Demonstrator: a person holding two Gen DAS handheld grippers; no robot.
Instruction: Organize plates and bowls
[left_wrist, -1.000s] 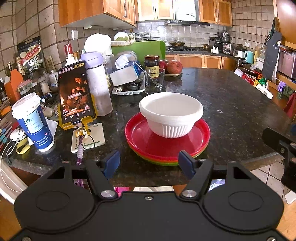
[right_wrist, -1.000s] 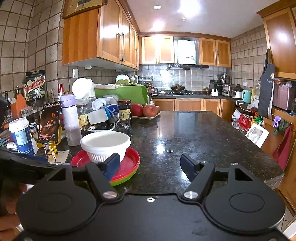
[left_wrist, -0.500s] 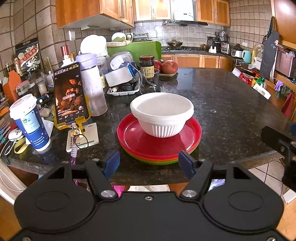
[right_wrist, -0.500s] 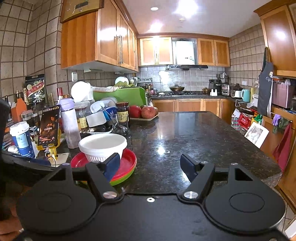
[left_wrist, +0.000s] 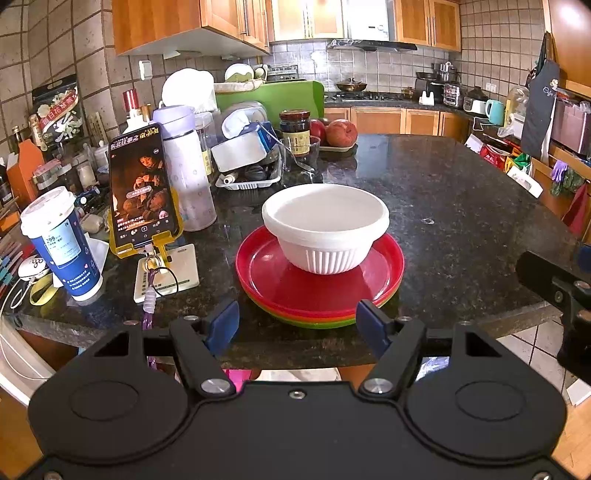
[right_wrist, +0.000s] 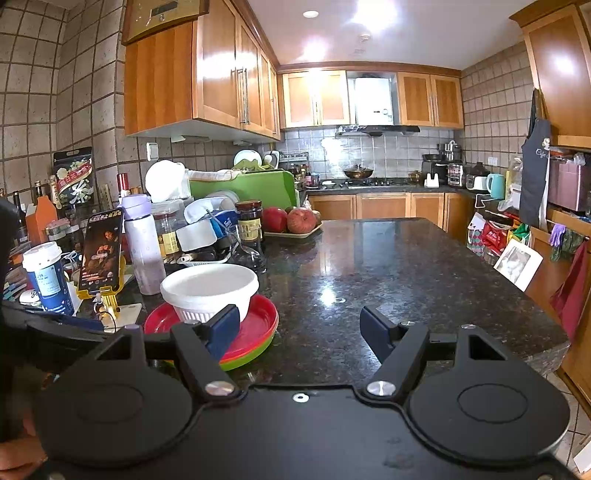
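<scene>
From the left wrist view, the left gripper (left_wrist: 297, 323) is hanging spread and empty just short of the tabletop (left_wrist: 461, 221) edge; over the last second the bowl (left_wrist: 325, 227) and the stack of plates (left_wrist: 319, 282) have been sliding leftward and lower in its sight, so the gripper is drifting a little to the right and rising, not closing in; the white bowl is sitting upright on the red top plate, near the front edge, beside the phone (left_wrist: 142, 192).

From the right wrist view, the right gripper (right_wrist: 299, 328) is also spread and holding nothing, pointing at bare tabletop to the right of the stack; it is tipping slightly upward. The dishes themselves are not moving; they are already nested, which fits either a finished stacking or one awaiting sorting.
</scene>
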